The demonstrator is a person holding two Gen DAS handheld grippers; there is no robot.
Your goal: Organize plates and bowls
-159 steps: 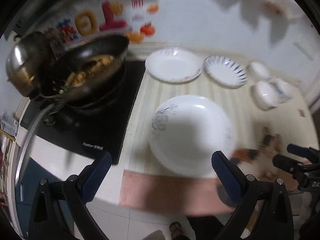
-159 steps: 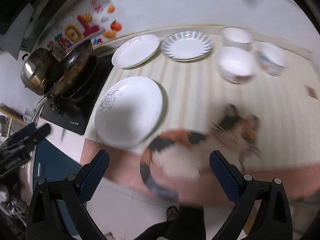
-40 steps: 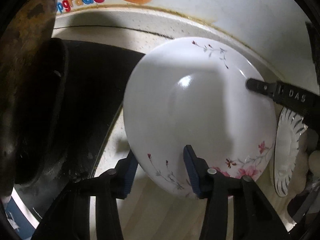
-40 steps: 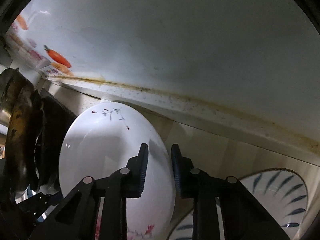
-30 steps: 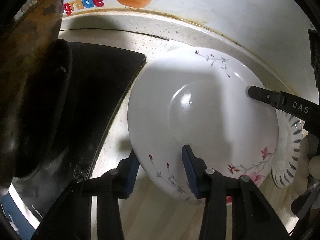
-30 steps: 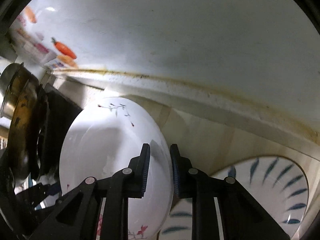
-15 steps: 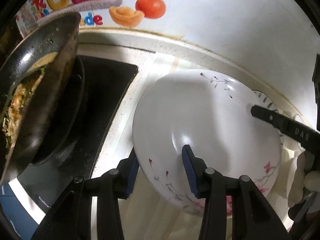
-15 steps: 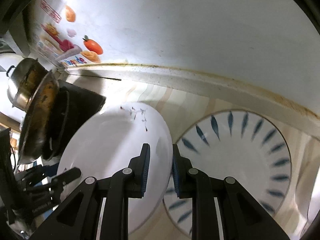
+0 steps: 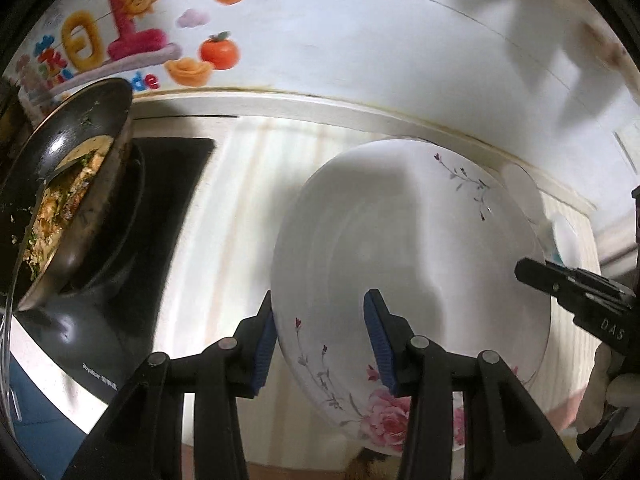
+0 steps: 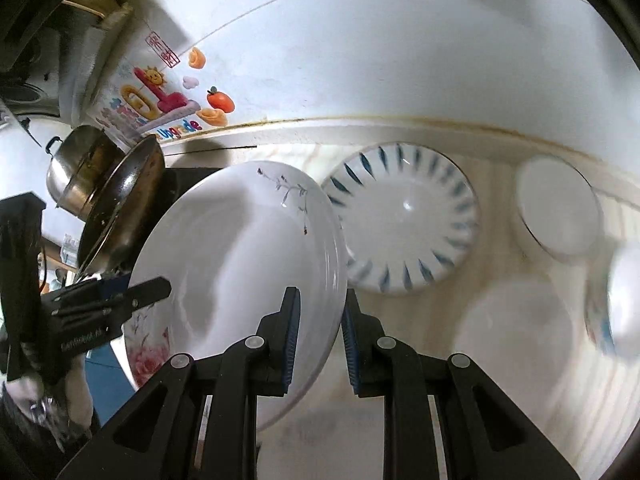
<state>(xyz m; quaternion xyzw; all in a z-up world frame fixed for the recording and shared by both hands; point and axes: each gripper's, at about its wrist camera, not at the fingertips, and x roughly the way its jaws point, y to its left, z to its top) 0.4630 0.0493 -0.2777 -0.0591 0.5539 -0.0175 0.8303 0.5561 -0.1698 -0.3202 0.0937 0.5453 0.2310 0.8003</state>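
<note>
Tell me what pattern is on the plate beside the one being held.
Blue leaf-like dashes ringing the rim of the white plate, clearest in the right wrist view.

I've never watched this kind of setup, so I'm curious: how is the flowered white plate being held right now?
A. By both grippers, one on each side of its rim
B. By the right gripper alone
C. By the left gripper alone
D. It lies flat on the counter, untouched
A: the left gripper pinches one edge of the flowered plate, and the right gripper pinches the opposite edge, with the plate tilted above the counter.
</note>
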